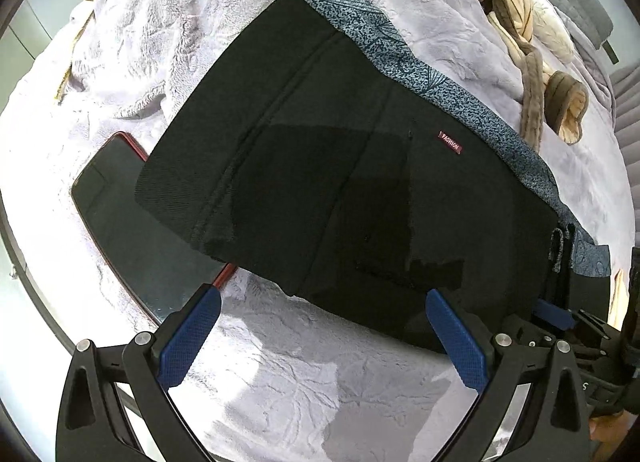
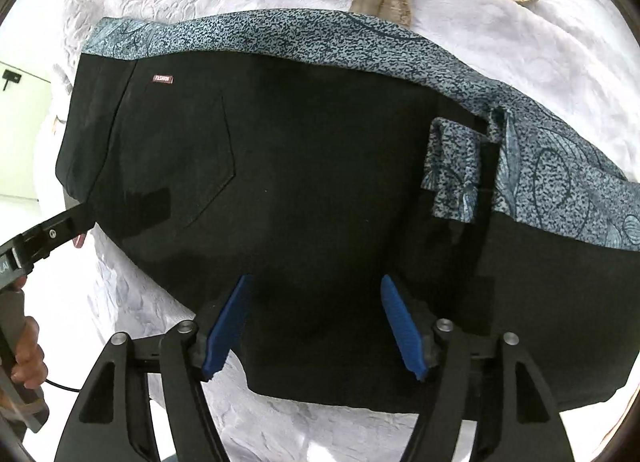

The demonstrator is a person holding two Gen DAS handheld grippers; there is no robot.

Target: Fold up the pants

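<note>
— Well, where are the pants [image 1: 320, 166]?

— Lying folded on the blanket [image 1: 304, 386], dark slab filling the middle of both views. Small red label [image 1: 451, 141] at about 2 o'clock from centre in the left view, at 10 o'clock in the right one.

— And that patterned blue cloth [image 2: 320, 38]?

— Peeking out along the far edge of the pants, 12 to 3 o'clock in the right view (a small flap turned back over the black at 3 o'clock).

— Left gripper [image 1: 322, 302]?

— Spread wide, nothing pinched. Pointing steeply down; near edge of the pants between the pads, right pad [image 1: 460, 346] over the black cloth, left one over bare blanket.

— Right gripper [image 2: 314, 302]?

— Spread too, pads apart over the pants' near edge; can't tell whether touching, but no pinch.

— Anything else about?

— Phone [image 1: 136, 230] with a red rim at 9 o'clock in the left view, partly tucked under the pants. Tan quilted cloth [image 1: 516, 22] at 1 o'clock. Hand [image 2: 28, 358] on the other tool's grip, 8 o'clock in the right view.
</note>
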